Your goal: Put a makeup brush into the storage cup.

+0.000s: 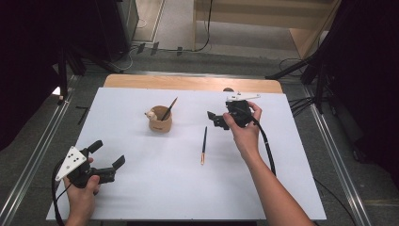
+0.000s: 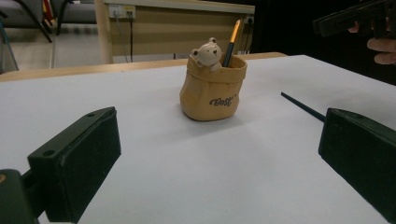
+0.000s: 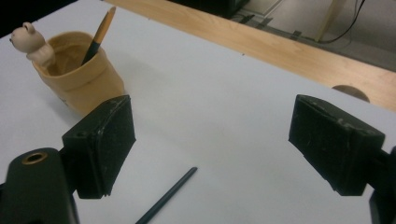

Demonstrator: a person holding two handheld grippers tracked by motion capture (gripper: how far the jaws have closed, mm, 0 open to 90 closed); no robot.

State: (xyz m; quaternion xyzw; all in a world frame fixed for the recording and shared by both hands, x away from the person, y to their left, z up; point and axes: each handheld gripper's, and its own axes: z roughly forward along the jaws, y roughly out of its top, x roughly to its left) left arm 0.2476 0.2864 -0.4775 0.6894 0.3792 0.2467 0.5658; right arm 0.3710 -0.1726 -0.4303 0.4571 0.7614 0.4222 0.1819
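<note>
- Left gripper (image 1: 106, 154) sits closest to the high camera, at the table's (image 1: 141, 197) near left corner; jaws spread wide, nothing between them.
- Through its own view, those jaws frame the tan bear pen holder (image 2: 212, 88) standing upright mid-table, with one pencil (image 2: 232, 43) leaning inside it.
- Right gripper (image 1: 214, 118) hovers over the right half of the table, just right of the holder; jaws wide apart and empty too.
- Loose pencil (image 1: 204, 144) lies flat on the white top, just below the right gripper and well apart from the holder. Its dark tip (image 3: 168, 195) pokes in between the right jaws.
</note>
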